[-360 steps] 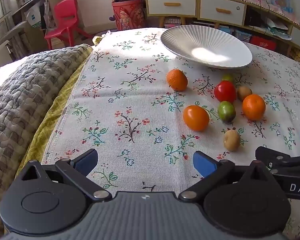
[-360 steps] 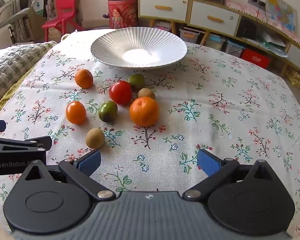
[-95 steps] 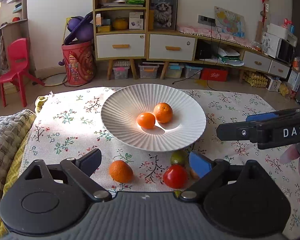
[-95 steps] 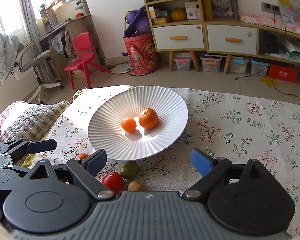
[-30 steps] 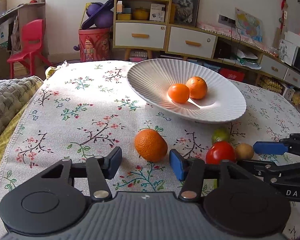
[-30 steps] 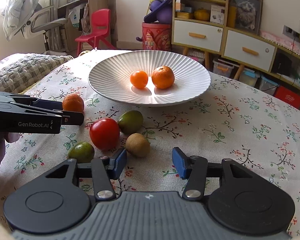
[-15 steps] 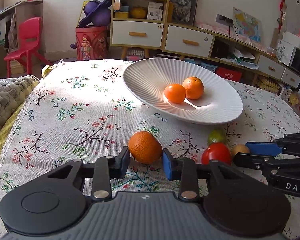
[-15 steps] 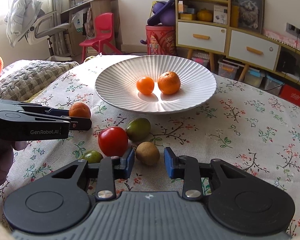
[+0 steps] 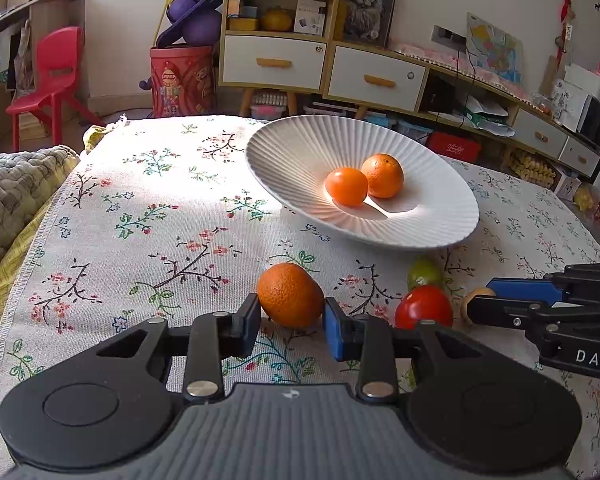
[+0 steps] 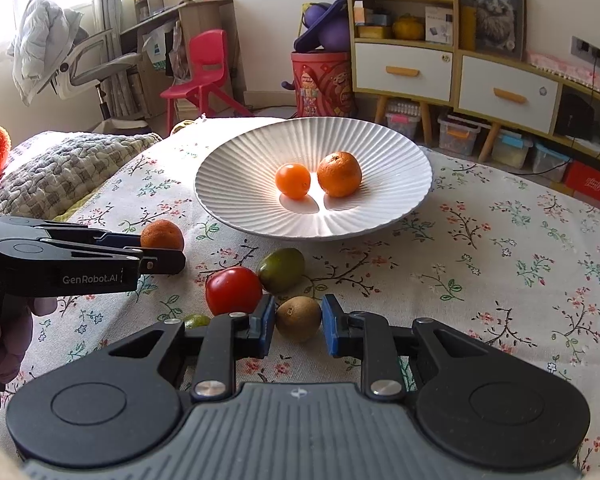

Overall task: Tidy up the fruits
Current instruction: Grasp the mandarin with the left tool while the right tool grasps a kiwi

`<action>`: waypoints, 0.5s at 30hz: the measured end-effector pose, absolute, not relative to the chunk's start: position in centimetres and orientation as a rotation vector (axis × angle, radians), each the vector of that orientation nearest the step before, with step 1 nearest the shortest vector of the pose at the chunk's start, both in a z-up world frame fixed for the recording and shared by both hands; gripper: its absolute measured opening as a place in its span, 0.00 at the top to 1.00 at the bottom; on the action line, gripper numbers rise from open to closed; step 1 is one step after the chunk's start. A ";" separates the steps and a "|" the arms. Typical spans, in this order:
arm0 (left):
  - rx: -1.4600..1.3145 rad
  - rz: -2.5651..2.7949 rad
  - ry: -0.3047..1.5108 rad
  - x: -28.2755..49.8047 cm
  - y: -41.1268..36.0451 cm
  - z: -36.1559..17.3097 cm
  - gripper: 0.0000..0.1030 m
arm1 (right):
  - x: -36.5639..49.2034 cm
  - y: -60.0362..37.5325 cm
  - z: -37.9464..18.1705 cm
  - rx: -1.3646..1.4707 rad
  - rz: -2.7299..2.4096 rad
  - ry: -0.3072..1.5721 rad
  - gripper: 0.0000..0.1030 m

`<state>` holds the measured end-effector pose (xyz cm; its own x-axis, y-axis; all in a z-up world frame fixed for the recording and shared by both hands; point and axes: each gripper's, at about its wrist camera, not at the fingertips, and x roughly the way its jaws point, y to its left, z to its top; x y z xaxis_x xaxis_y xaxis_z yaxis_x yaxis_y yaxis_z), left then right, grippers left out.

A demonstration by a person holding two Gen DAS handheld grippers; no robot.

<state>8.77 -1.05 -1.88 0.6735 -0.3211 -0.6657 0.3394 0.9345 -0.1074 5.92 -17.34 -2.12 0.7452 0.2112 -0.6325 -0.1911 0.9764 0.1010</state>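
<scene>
On the floral-clothed bench (image 9: 148, 216), the left gripper's (image 9: 290, 322) fingers clamp a mandarin (image 9: 290, 294); the right gripper's (image 10: 298, 326) fingers clamp a kiwi (image 10: 298, 318); beyond sits the white plate (image 10: 240, 200) holding two orange fruits (image 10: 293, 181)

Daylight came from the window (image 10: 4, 4) at far left, blown out to white, casting a bright patch on the tablecloth (image 9: 172, 184) and short shadows inside the plate (image 10: 236, 196), while both sharp fisheye views bent and darkened at their corners.
</scene>
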 end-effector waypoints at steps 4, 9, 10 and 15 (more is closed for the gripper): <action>0.022 -0.374 0.760 8.7 -1.1 -1.5 0.83 | 6.0 -17.6 -2.0 0.046 0.209 0.714 0.78; 0.022 -0.385 0.764 8.4 -1.2 -0.7 0.83 | 5.9 -18.1 -1.3 0.075 0.203 0.711 0.78; 0.022 -0.387 0.763 8.3 -1.3 -0.5 0.83 | 5.9 -18.1 -1.1 0.080 0.201 0.709 0.78; 0.024 -0.405 0.752 7.8 -1.5 0.5 0.83 | 5.7 -18.3 -0.2 0.099 0.199 0.694 0.78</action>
